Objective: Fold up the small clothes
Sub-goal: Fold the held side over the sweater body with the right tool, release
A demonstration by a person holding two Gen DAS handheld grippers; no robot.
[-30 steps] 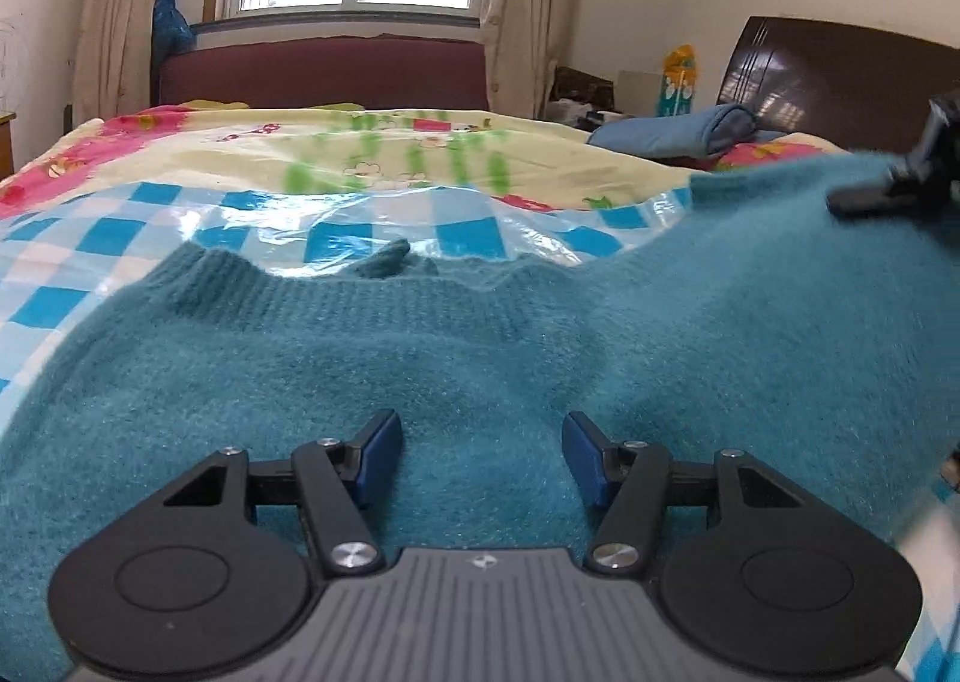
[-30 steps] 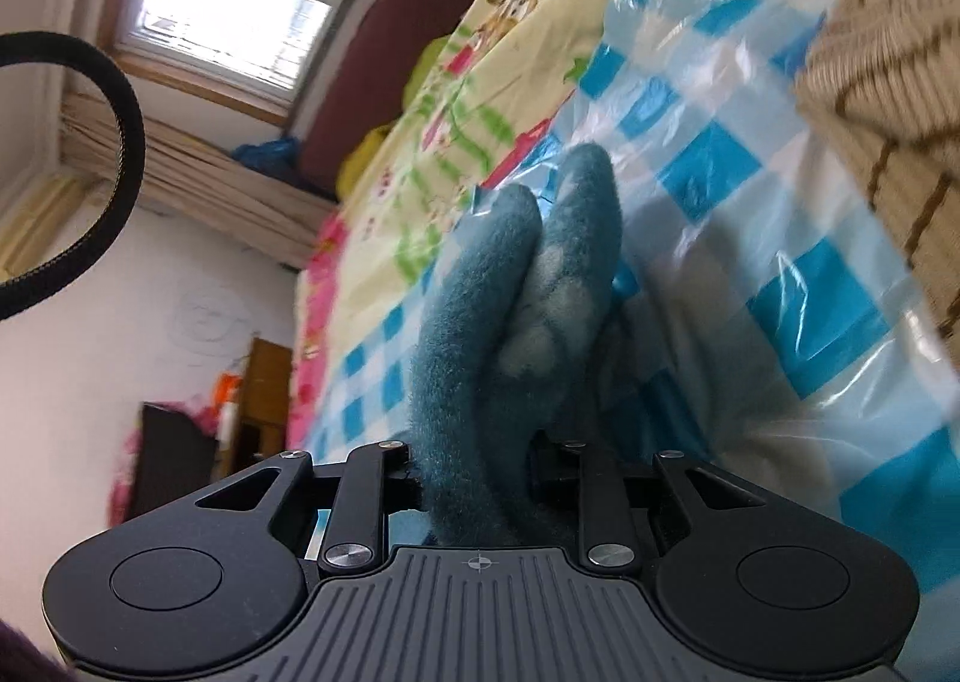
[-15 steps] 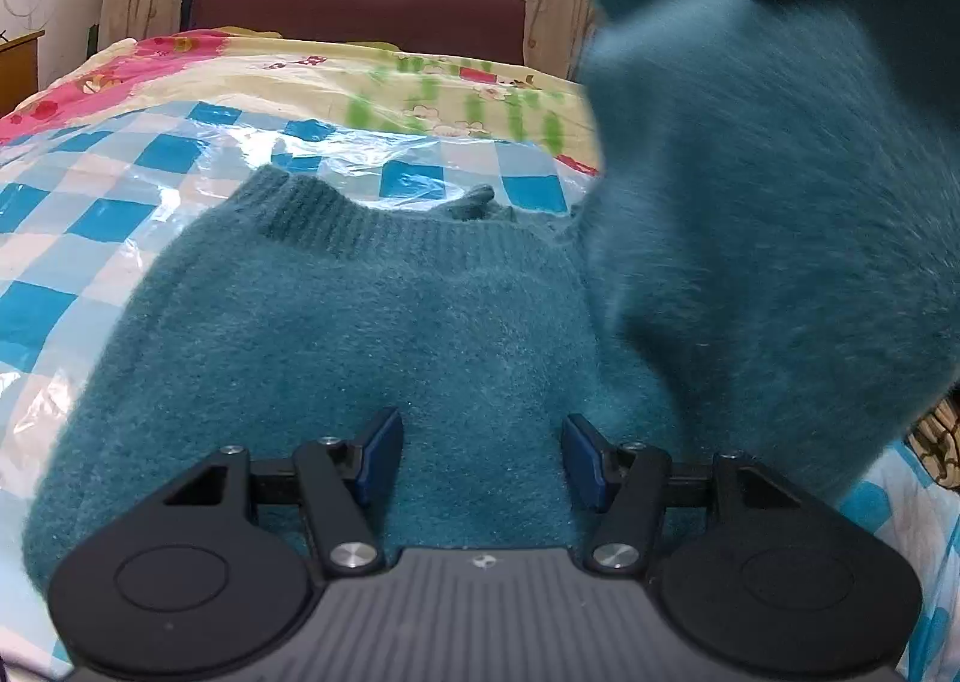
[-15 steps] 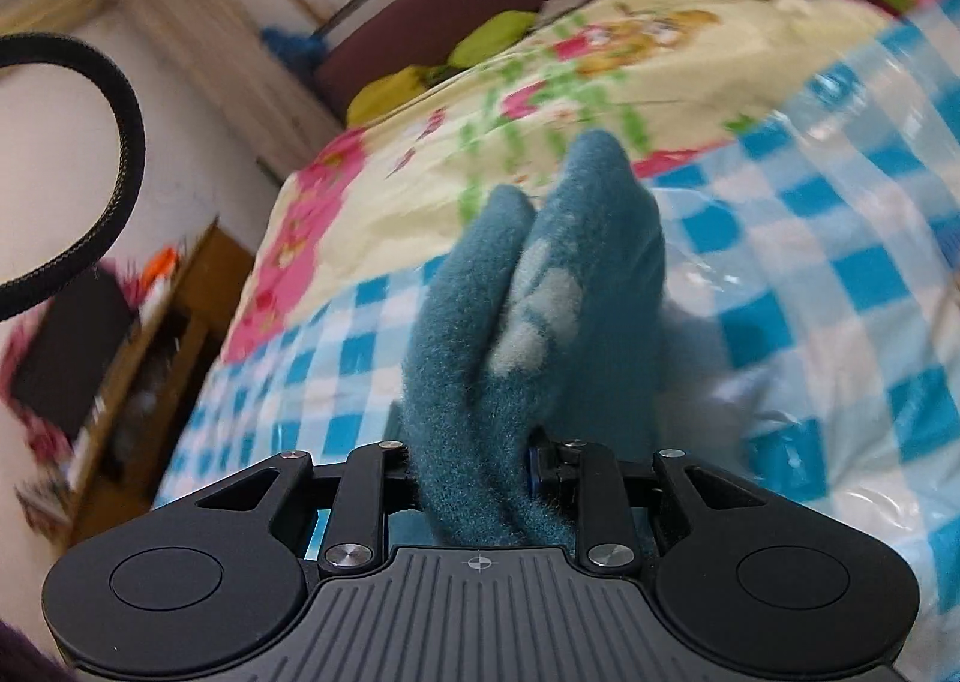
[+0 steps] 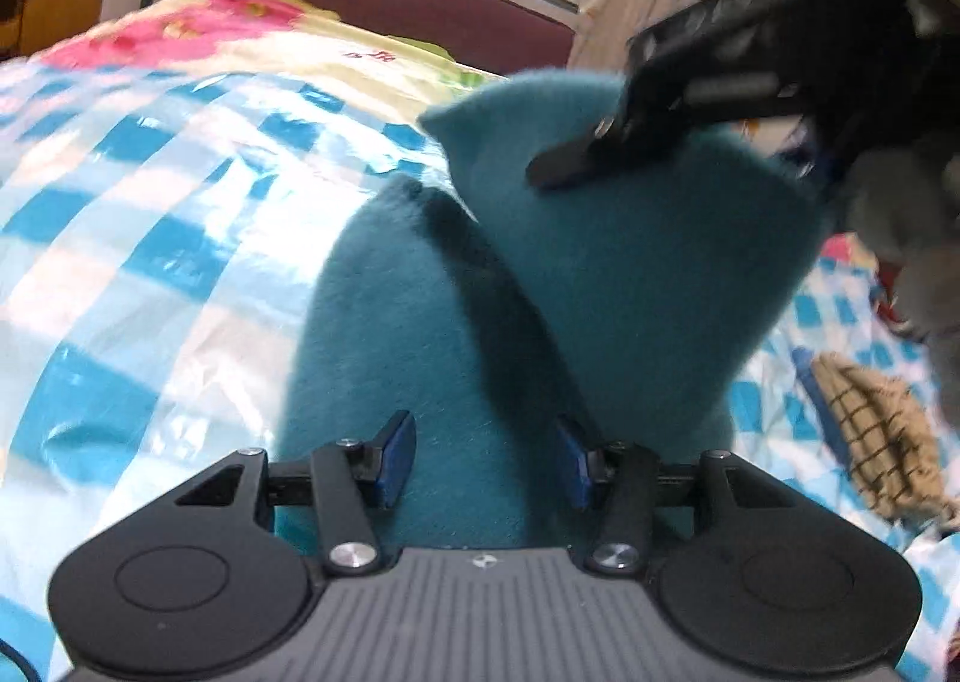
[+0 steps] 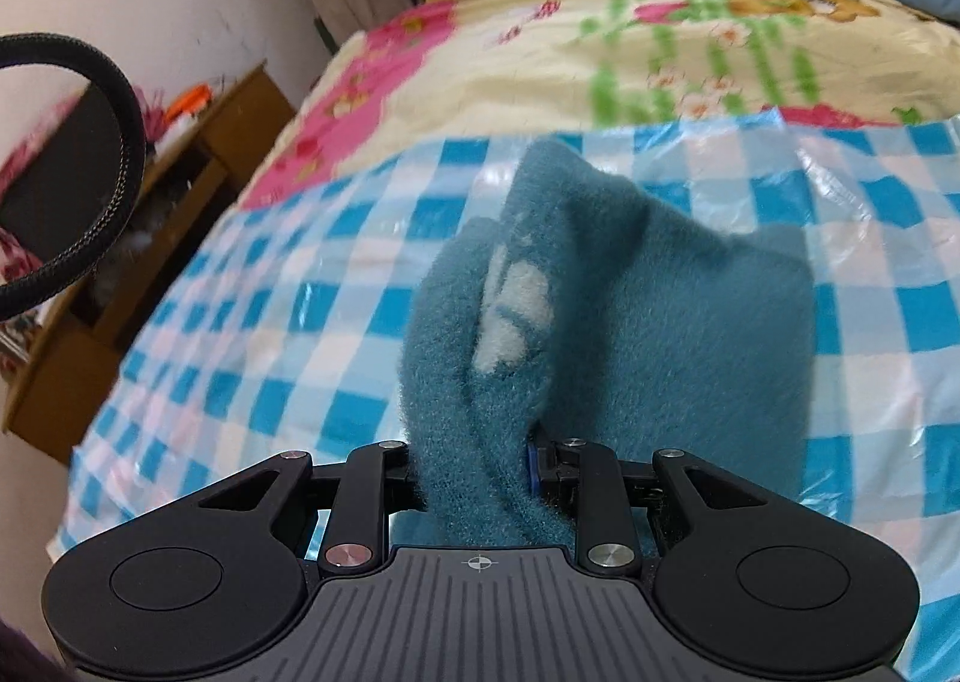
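Note:
A fuzzy teal sweater [image 5: 384,334] lies on the checked sheet, one side lifted and doubled over the body. My right gripper [image 6: 474,466] is shut on a thick fold of that sweater [image 6: 660,334], whose white label shows. In the left wrist view the right gripper [image 5: 576,160] comes in from the upper right and holds the raised flap above the body. My left gripper [image 5: 486,463] sits low over the sweater's near edge. Its jaws are closing with teal knit between the blue pads [image 5: 396,460], but the pads do not visibly press on it.
A glossy blue-and-white checked plastic sheet [image 5: 150,238] covers the bed over a floral quilt [image 6: 660,52]. A tan checked garment [image 5: 870,430] lies to the right. A wooden cabinet [image 6: 180,172] stands beside the bed, and a black cable loop [image 6: 120,142] hangs near the right gripper.
The right gripper has carried the sweater's side up and across over the body. The left gripper has shifted sideways along the near edge and its pads stand slightly closer.

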